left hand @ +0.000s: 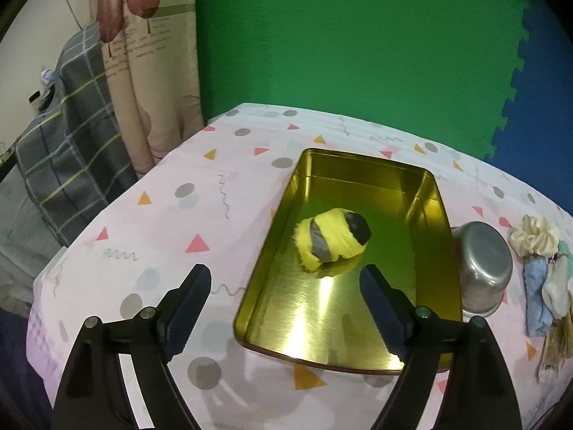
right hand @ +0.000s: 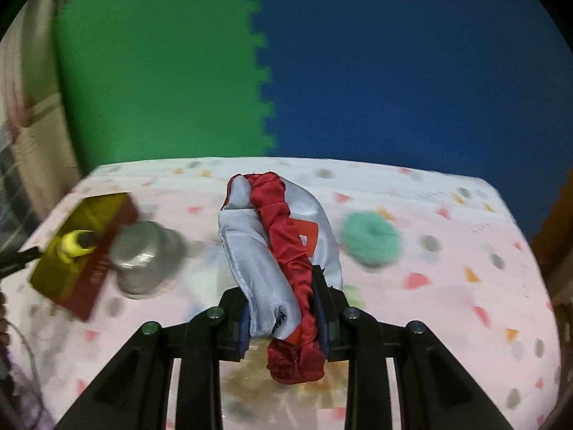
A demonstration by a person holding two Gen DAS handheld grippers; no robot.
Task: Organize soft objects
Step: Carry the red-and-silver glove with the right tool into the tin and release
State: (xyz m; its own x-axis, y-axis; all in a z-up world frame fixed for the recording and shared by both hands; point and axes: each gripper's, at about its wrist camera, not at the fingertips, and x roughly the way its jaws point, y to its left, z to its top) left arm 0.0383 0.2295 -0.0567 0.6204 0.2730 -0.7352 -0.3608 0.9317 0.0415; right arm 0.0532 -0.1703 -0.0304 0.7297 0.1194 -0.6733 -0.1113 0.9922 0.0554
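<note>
A yellow and grey rolled sock lies in the gold metal tray. My left gripper is open and empty, just in front of the sock above the tray's near half. My right gripper is shut on a bundle of white sock and red satin scrunchie, held above the table. A teal fluffy scrunchie lies on the cloth to its right. The tray and yellow sock show blurred at the left of the right wrist view.
An upturned metal cup stands against the tray's right side; it also shows in the right wrist view. A cream scrunchie, a blue cloth and a white sock lie at the right on the patterned tablecloth. Green and blue foam wall behind.
</note>
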